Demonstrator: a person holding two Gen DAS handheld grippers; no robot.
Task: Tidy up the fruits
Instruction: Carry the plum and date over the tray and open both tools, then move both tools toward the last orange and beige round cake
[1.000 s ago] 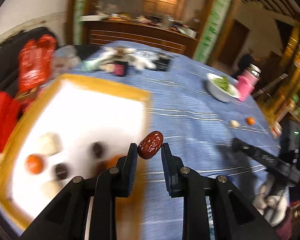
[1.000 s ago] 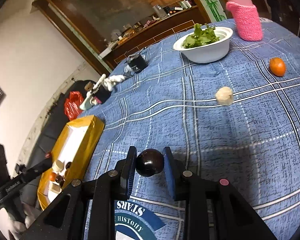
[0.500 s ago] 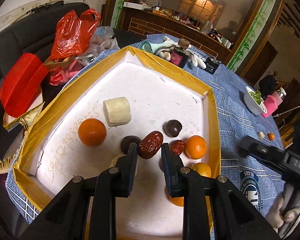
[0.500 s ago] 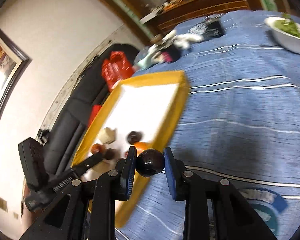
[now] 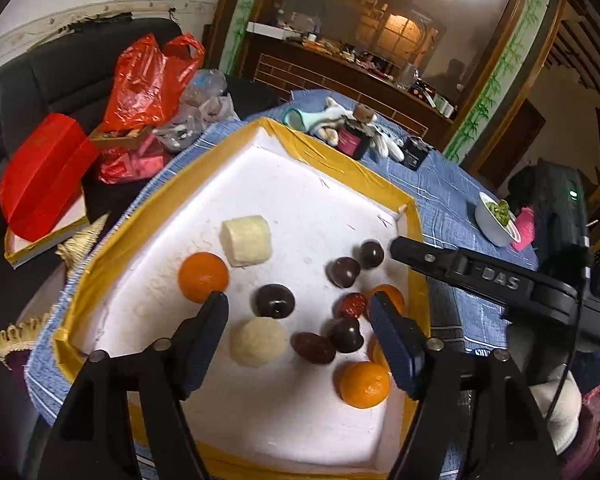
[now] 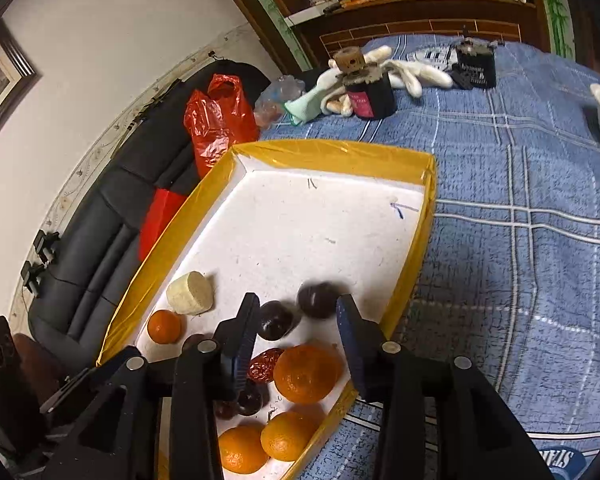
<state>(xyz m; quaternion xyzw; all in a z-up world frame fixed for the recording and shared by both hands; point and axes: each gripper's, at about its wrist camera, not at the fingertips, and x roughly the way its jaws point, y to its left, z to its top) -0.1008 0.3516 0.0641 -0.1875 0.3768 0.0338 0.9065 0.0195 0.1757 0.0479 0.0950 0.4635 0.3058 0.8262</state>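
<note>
Both grippers had just let go over the yellow-rimmed tray [image 5: 342,170]. The left gripper [image 5: 298,322] gaped empty, its red date [image 5: 313,347] dropped among the fruit — the right gripper [image 6: 296,322] was opening, its dark round fruit [image 6: 318,300] blurred, falling free.

Black two-finger left gripper [image 5: 298,322]: dark blue ribbed pads [image 5: 392,340], silver screws at the joints. Right gripper [image 6: 296,326] alike; at 3 o'clock, raised "DAS" lettering, green light, black cable.
</note>
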